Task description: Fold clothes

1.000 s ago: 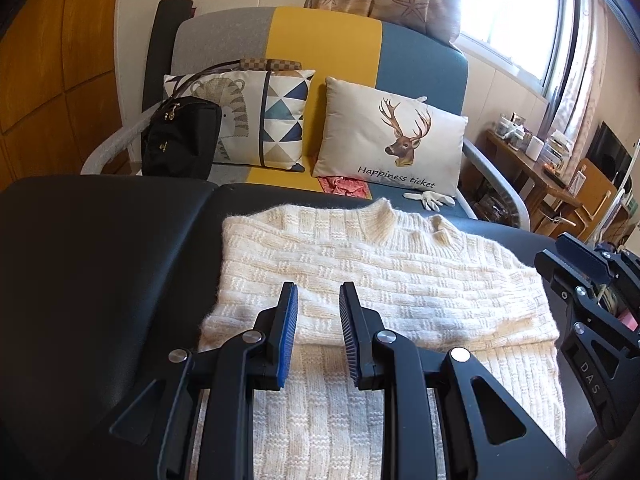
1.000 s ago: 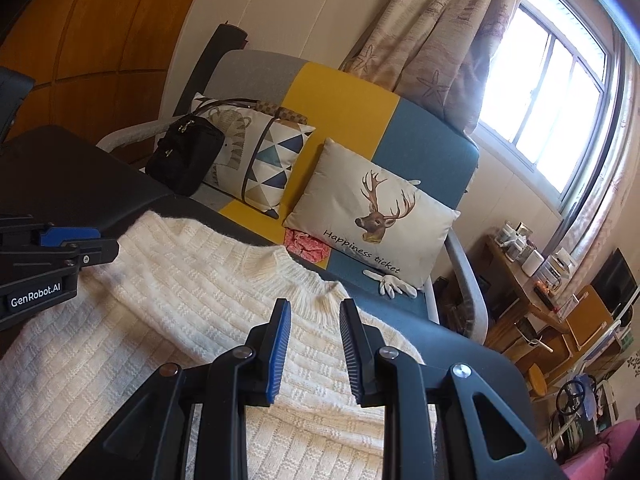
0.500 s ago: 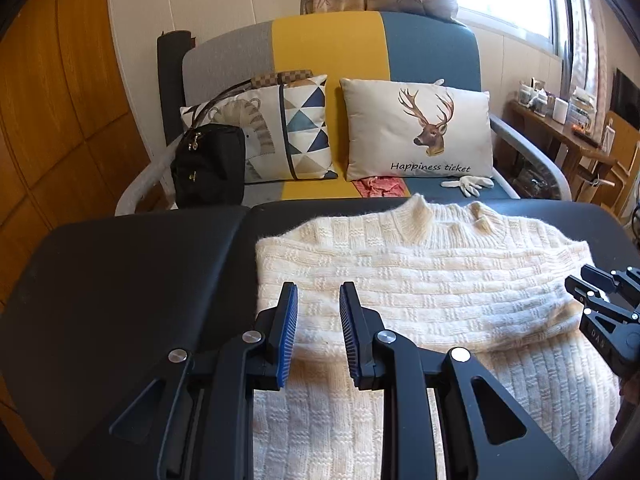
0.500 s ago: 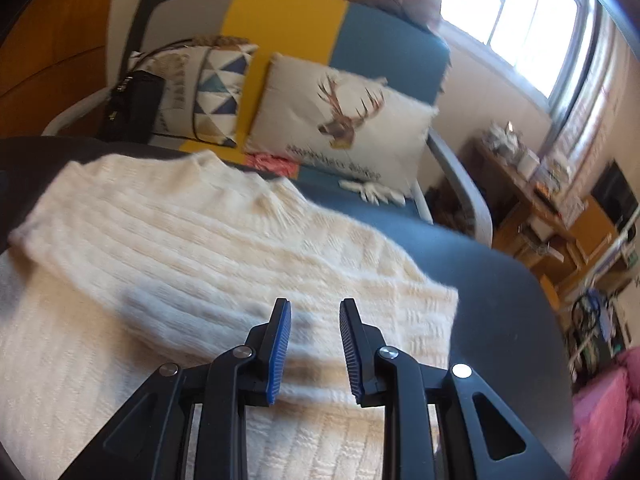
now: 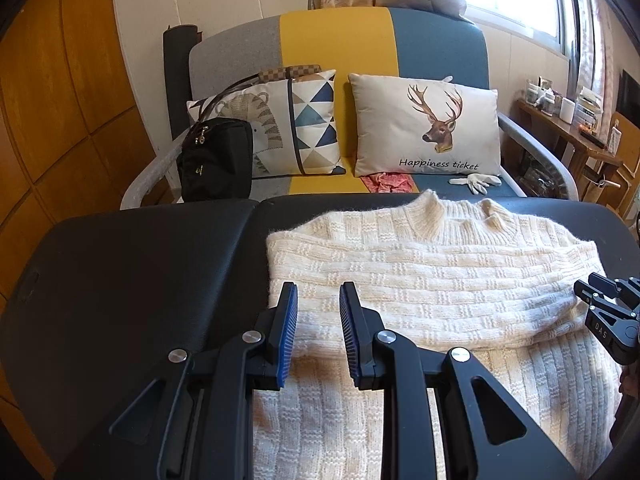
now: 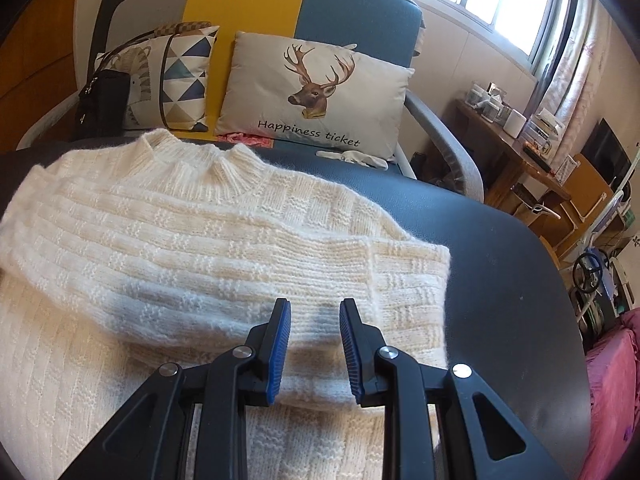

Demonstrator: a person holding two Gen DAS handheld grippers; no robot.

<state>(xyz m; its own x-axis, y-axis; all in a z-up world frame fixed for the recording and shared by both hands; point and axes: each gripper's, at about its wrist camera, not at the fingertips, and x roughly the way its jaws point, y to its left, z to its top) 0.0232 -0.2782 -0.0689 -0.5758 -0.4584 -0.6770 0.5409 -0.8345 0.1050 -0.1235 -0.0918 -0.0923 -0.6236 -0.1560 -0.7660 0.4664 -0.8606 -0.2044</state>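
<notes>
Because both jaws stand narrowly parted with nothing between them, the left hand-held gripper (image 5: pixel 318 332) and the right hand-held gripper (image 6: pixel 315 338) each hang empty just above the cream knit sweater (image 5: pixel 420 288) spread on the black desk (image 5: pixel 140 280). Just past each one lies the rounded fold edge of the sleeves laid across the body, collar farthest off. Soft, thick and limp, it will likely sag and stretch; I would pinch that doubled fold near its outer ends.
</notes>
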